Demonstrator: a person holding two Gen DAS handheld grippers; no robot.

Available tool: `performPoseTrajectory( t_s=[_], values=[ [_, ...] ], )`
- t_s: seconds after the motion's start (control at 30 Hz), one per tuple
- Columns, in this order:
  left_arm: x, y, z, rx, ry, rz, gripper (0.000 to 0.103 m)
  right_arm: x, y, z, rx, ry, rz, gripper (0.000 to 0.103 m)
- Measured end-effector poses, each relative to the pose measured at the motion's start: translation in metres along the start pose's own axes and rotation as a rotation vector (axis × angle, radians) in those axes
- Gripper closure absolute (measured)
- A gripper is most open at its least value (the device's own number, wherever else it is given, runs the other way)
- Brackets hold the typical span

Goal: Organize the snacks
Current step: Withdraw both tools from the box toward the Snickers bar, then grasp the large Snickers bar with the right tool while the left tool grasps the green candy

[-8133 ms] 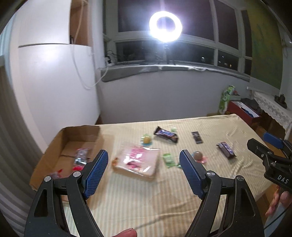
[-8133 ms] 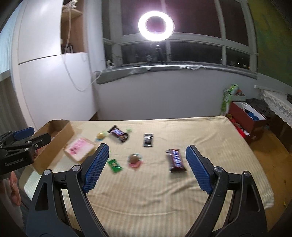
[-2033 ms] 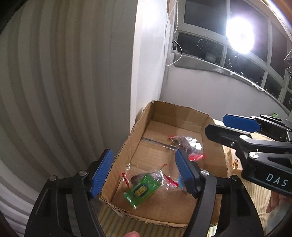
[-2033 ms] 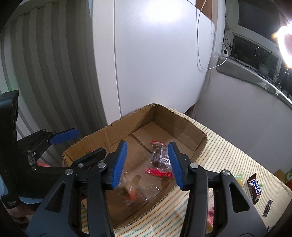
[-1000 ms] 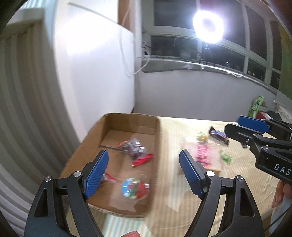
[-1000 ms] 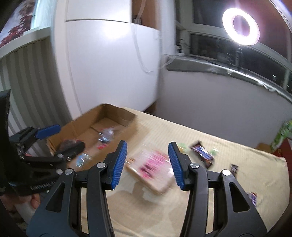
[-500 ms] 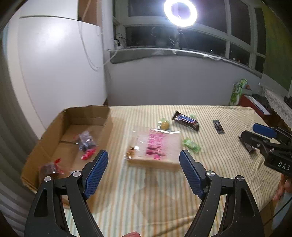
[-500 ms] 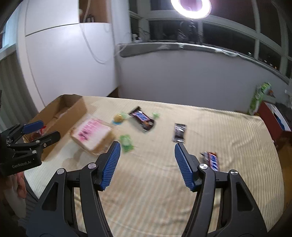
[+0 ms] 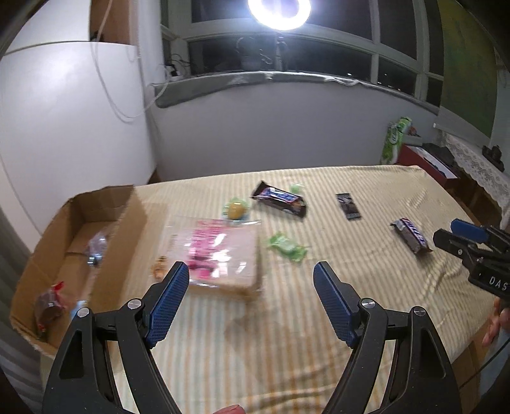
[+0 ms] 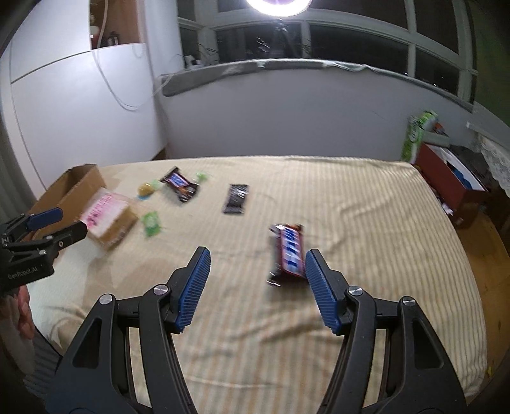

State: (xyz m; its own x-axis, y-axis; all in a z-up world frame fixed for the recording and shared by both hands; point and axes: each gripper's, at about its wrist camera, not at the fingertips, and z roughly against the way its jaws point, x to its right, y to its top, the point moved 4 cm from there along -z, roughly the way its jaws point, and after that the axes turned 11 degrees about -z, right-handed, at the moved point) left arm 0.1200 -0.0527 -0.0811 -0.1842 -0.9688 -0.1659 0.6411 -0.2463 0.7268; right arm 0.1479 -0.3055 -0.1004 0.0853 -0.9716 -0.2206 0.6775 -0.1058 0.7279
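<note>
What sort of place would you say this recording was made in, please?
Probably a room in a home, set up for filming: a table under a striped cloth strewn with snacks, a ring light before dark windows, and a lace-covered side table.

Lying flat on the striped cloth: a Snickers bar (image 10: 289, 251) just ahead of the right hand-held gripper (image 10: 255, 288), touching neither pad; a dark sachet (image 10: 236, 198) and a second Snickers bar (image 10: 180, 188) farther ahead. Beyond the left hand-held gripper (image 9: 250, 304): pink-printed packet (image 9: 220, 254), green candy (image 9: 287, 246), yellow sweet (image 9: 236, 208). Left of it, an open cardboard box (image 9: 127, 207) holding wrapped sweets (image 9: 95, 251).
</note>
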Motion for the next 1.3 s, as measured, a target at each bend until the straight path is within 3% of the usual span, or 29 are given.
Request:
performPoseTrajectory(
  t_s=[0.23,0.43,0.8,1.03,1.3],
  values=[
    [0.037,0.000,-0.029,-0.071,-0.169,0.049,0.023,0.021,-0.005,-0.013,-0.029,-0.017,-0.022,0.038],
    [0.046,-0.011,-0.054,-0.148,-0.210,0.102,0.023,0.024,-0.005,-0.033,-0.069,-0.018,-0.009,0.038],
    [0.031,-0.008,-0.088,-0.203,-0.143,0.179,0.023,0.020,-0.004,-0.070,-0.134,-0.046,0.041,0.038],
    [0.033,0.002,-0.100,-0.223,-0.092,0.148,0.023,0.014,-0.001,-0.084,-0.161,-0.054,0.066,0.038],
    [0.030,0.005,-0.104,-0.214,-0.092,0.140,0.023,0.015,0.000,-0.086,-0.164,-0.041,0.066,0.038]
  ],
)
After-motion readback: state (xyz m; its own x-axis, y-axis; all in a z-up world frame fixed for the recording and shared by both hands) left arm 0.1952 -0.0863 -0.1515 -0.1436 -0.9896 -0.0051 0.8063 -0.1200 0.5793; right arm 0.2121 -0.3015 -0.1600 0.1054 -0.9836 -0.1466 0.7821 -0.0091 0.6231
